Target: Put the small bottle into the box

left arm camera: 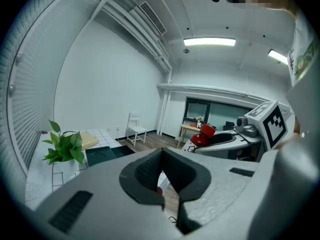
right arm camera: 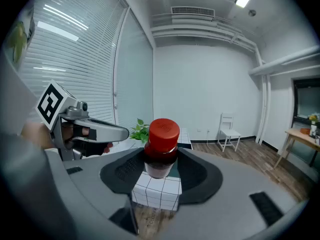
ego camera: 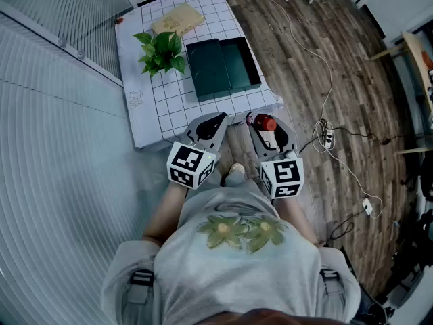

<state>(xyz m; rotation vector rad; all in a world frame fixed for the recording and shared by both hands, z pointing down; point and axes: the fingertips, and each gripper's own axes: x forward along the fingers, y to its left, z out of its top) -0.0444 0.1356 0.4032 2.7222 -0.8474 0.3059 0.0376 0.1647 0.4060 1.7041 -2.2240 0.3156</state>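
The small bottle has a red cap and dark contents. It stands upright between the pads of my right gripper, which is shut on it. In the head view the bottle is held just off the table's near edge, close to my body. The box is dark green and lies open on the white gridded table, ahead and slightly left of the bottle. My left gripper hovers beside the right one. Its jaws meet at the tips with nothing between them.
A potted green plant stands left of the box, and a beige board lies at the table's far end. Cables run over the wooden floor on the right. A white chair stands by the far wall.
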